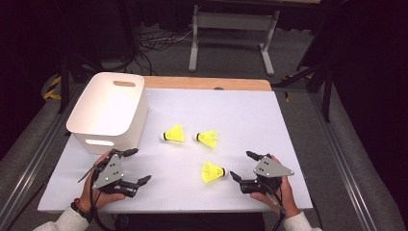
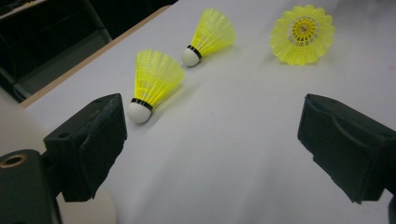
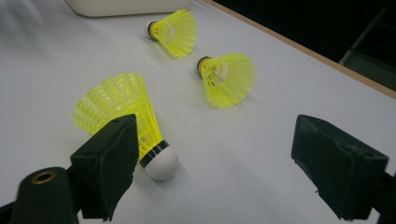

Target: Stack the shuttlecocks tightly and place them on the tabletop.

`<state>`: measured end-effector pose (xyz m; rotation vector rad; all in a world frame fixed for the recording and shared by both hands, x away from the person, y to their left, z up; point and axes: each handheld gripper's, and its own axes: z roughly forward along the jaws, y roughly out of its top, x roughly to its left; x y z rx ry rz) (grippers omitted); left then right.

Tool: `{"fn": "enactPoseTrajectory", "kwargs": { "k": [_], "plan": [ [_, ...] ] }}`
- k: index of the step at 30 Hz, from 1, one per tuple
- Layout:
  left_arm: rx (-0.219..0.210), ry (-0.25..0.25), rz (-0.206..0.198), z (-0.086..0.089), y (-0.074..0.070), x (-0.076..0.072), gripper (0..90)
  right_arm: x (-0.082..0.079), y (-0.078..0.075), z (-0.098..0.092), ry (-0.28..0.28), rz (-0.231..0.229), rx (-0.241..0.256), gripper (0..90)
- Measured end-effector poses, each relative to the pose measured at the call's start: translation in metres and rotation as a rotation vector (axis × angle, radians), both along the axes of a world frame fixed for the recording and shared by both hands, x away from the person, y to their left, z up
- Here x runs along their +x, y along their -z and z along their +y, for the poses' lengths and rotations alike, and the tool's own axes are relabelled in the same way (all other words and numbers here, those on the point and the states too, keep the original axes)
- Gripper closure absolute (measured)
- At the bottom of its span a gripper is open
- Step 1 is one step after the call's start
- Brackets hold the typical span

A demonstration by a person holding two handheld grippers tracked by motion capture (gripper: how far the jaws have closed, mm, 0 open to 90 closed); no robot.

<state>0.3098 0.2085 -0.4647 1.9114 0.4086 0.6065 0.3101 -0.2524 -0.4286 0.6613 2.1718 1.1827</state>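
Note:
Three yellow shuttlecocks lie on the white table top (image 1: pixel 240 115). The left shuttlecock (image 1: pixel 174 134) (image 2: pixel 152 84) (image 3: pixel 175 31) and the middle shuttlecock (image 1: pixel 207 138) (image 2: pixel 210 35) (image 3: pixel 229 79) lie side by side with their corks to the left. Closer to me, the near shuttlecock (image 1: pixel 213 172) (image 2: pixel 302 35) (image 3: pixel 126 121) has its cork to the right. My left gripper (image 1: pixel 137 166) (image 2: pixel 212 149) is open and empty at the front left. At the front right my right gripper (image 1: pixel 243 165) (image 3: pixel 215 168) is open, its left jaw right beside the near shuttlecock's cork.
A white plastic bin (image 1: pixel 108 110) (image 3: pixel 126 7) with handle slots stands at the table's left, just beyond my left gripper. A wooden strip (image 1: pixel 207 83) runs along the far edge. Past it are a metal frame (image 1: pixel 231 29) and cables on the floor.

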Motion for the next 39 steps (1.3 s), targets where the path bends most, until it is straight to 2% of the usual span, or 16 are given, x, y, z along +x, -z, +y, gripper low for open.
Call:
{"fn": "enactPoseTrajectory", "kwargs": {
  "k": [3,5,10,11,14,20,21,22,24,27,30,31,32,35,37,39],
  "plan": [
    [-0.014,-0.015,0.011,0.01,0.002,-0.001,8.2,0.001,-0.002,-0.001,0.006,0.017,0.025,16.0],
    [-0.009,-0.025,0.009,0.015,0.002,-0.002,6.6,0.003,-0.006,-0.001,-0.015,0.026,0.041,18.1],
    [-0.021,-0.038,0.02,0.024,0.004,-0.004,6.0,0.012,-0.011,0.007,-0.012,0.043,-0.019,25.0],
    [-0.028,-0.044,0.032,0.029,0.006,-0.005,5.7,0.016,-0.013,0.011,-0.004,0.044,-0.036,25.0],
    [-0.022,-0.049,0.039,0.031,0.008,-0.005,5.6,0.027,-0.015,0.016,0.015,0.063,-0.032,25.8],
    [-0.026,-0.037,0.048,0.03,0.009,-0.005,5.5,0.06,-0.018,0.03,-0.005,0.145,-0.022,32.8],
    [-0.026,-0.037,0.048,0.03,0.009,-0.005,5.5,0.06,-0.018,0.03,-0.005,0.145,-0.022,32.8],
    [-0.022,-0.031,0.046,0.029,0.01,-0.004,5.5,0.075,-0.018,0.038,-0.028,0.182,-0.048,37.4],
    [-0.023,-0.026,0.049,0.028,0.01,-0.004,5.6,0.087,-0.016,0.044,-0.033,0.214,-0.062,40.5],
    [-0.025,-0.028,0.047,0.027,0.01,-0.004,5.6,0.099,-0.013,0.051,-0.044,0.277,-0.06,41.6],
    [-0.027,-0.043,0.044,0.029,0.009,-0.003,5.7,0.111,-0.004,0.063,-0.055,0.337,-0.092,44.3],
    [-0.027,-0.043,0.044,0.029,0.009,-0.003,5.8,0.111,-0.004,0.063,-0.055,0.337,-0.092,44.3],
    [-0.036,-0.046,0.046,0.03,0.01,-0.003,5.8,0.114,0.0,0.071,-0.059,0.336,-0.14,45.9],
    [-0.037,-0.053,0.048,0.031,0.01,-0.003,5.9,0.117,0.003,0.077,-0.06,0.344,-0.159,50.0],
    [-0.033,-0.054,0.046,0.031,0.009,-0.002,5.9,0.121,0.006,0.081,-0.054,0.352,-0.179,58.3],
    [-0.049,-0.062,0.044,0.033,0.008,-0.002,5.7,0.126,0.008,0.083,-0.038,0.362,-0.192,65.7]
  ]
}}
